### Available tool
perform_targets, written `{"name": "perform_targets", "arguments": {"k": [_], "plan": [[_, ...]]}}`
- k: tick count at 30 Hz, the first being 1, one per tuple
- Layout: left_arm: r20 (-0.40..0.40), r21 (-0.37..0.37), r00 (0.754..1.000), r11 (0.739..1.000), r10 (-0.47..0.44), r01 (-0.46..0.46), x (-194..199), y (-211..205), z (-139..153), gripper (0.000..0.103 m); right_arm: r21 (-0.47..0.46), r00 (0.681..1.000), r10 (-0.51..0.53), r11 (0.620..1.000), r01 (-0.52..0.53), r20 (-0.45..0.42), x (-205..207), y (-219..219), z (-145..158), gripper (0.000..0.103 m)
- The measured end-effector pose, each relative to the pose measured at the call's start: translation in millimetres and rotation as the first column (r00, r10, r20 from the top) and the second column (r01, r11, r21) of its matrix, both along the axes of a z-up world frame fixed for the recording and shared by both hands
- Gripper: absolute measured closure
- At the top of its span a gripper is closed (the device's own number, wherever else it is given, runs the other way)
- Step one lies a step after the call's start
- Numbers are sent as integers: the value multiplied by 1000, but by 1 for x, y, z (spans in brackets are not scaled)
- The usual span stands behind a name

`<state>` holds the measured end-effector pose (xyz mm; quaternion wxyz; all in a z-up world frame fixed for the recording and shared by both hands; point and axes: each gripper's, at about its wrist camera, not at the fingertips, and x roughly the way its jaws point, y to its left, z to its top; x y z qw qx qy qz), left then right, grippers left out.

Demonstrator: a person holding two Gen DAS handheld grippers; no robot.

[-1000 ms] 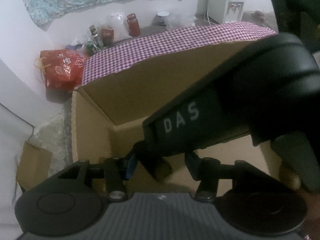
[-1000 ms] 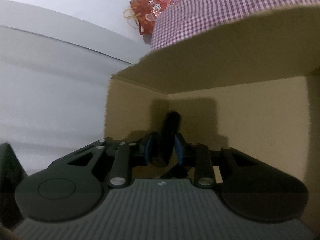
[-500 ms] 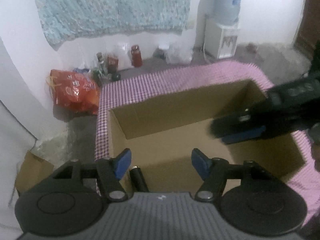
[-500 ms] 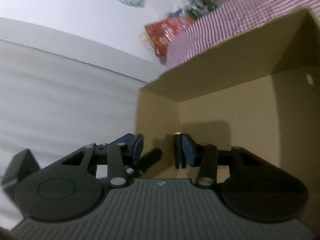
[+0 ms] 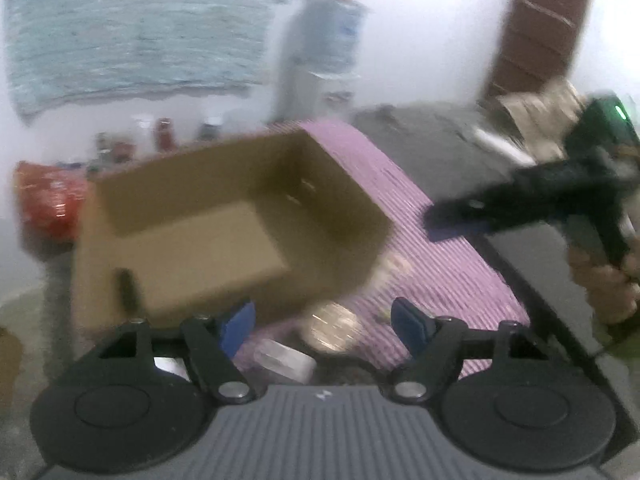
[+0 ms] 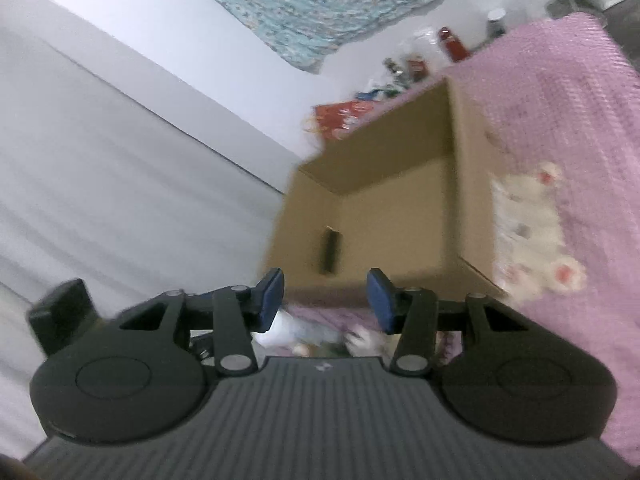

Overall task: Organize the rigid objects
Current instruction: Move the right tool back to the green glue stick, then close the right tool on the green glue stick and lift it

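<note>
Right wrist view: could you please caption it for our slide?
Open right gripper before brown cardboard box holding a dark cylindrical object.

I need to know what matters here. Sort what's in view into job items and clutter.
Job items:
- cardboard box
- dark cylinder inside it
- round shiny item and clear container on the checked cloth

Clutter:
- red bag
- bottles by the wall
- water dispenser
- hanging blue fabric
</note>
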<state>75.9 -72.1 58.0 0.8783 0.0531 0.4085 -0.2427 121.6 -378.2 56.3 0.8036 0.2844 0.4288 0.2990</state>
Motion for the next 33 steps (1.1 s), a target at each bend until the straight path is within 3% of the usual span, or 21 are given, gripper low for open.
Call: {"name": "perform_targets", "arguments": {"k": [3, 5, 9, 12, 19, 26, 33], "plan": [[-58, -21, 996, 998, -65, 63, -8, -35, -38, 30, -126, 1000, 0, 992, 1, 6, -9, 4, -33, 57], [-80, -36, 993, 996, -87, 84, -7, -53, -59, 34, -253, 1000, -2, 968, 7, 20, -8, 13, -55, 57], [-75, 16, 994, 997, -75, 77, 7, -85, -88, 46, -400, 999, 31, 916, -12, 41, -9, 15, -83, 60], [-106, 20, 992, 997, -75, 77, 21, -97, -102, 57, -382, 999, 53, 923, -44, 11, 3, 16, -102, 66], [-218, -5, 974, 998, -66, 67, 42, -107, -125, 60, -267, 994, 4, 963, -32, -105, 26, -4, -130, 78], [-263, -19, 962, 997, -76, 74, 51, -113, -134, 60, -145, 975, 8, 989, -41, -224, 14, -22, -145, 80], [-272, -25, 959, 997, -80, 76, 53, -115, -134, 59, -143, 974, 16, 988, -49, -228, 12, -25, -145, 79]]}}
